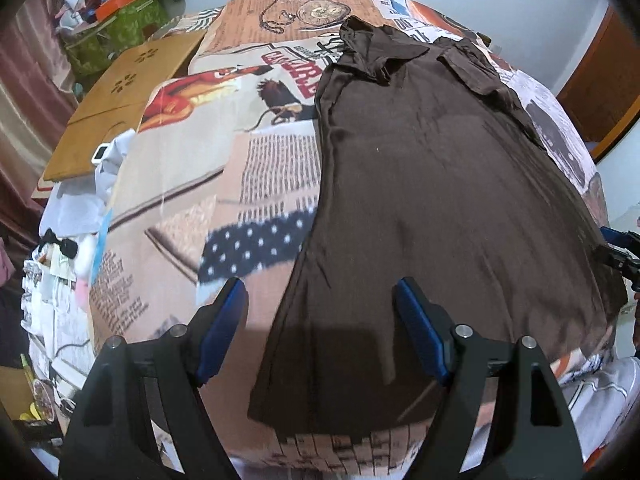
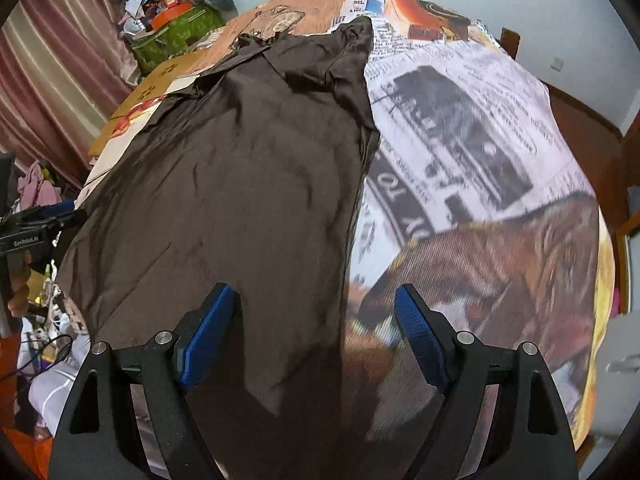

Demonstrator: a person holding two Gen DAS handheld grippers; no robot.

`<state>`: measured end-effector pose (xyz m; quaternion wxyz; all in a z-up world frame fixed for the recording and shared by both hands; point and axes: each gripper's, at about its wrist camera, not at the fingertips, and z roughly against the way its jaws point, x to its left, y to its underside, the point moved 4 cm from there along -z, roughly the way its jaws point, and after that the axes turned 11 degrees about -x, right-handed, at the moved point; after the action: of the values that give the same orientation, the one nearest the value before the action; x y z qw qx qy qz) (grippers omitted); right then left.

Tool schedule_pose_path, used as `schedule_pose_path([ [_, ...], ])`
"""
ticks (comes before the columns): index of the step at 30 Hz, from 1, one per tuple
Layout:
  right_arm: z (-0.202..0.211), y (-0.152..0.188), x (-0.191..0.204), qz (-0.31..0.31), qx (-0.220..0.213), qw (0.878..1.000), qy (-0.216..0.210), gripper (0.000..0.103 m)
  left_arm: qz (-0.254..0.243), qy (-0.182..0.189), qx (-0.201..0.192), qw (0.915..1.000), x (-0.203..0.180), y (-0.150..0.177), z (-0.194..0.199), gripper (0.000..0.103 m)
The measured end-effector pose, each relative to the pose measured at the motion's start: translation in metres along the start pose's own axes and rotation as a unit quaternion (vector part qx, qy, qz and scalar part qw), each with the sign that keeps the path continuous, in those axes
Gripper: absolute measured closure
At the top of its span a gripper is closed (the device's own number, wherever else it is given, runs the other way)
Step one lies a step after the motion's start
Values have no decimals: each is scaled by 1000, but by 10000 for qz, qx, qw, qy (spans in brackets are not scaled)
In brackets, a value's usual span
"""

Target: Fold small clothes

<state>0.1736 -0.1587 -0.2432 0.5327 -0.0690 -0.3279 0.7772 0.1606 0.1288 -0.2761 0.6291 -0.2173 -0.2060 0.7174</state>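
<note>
Brown garment (image 1: 432,184) flat on printed bedspread (image 1: 248,168), both grippers' fingers (image 2: 208,340) spread

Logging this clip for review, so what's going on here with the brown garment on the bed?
A person holds a gripper in each hand over a brown garment spread flat on a newspaper-print bedspread. The left gripper and right gripper are both open above its near hem, one at each side edge, gripping nothing. No fold is visible yet.
</note>
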Motion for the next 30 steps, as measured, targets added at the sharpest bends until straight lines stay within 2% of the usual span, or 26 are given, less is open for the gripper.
schedule_pose_path([
  [2,0,4,2,-61,11,9999,-81,23,-12,27,46,10000,0,4,1,27],
  [4,-3,7,2,-137,64,9998,-150,23,195,207,147,9995,3,7,0,36],
  [6,-4,9,4,-130,35,9997,-194,28,363,325,189,9986,5,7,-2,41],
  [10,-4,13,8,-136,-3,9995,-288,40,445,414,180,9980,4,10,-3,60],
  [11,-4,13,9,-137,-15,9994,-306,46,438,415,174,9980,4,10,-2,64],
  [13,-3,14,9,-134,-41,9993,-339,58,435,426,182,9980,1,11,-1,79],
  [15,-3,14,10,-132,-66,9992,-365,77,396,440,185,9981,-2,10,1,88],
  [16,-3,14,10,-133,-73,9992,-378,82,361,430,184,9983,-5,10,1,92],
  [17,-3,14,10,-135,-77,9991,-388,91,331,423,179,9984,-6,10,2,93],
  [18,-3,14,11,-135,-75,9991,-398,94,281,412,169,9986,-8,9,3,96],
  [23,3,9,15,-42,-148,9991,-401,97,183,333,42,9993,-12,3,10,98],
  [30,17,-9,16,-112,-446,9975,-529,97,123,239,-378,9989,-14,-21,27,98],
])
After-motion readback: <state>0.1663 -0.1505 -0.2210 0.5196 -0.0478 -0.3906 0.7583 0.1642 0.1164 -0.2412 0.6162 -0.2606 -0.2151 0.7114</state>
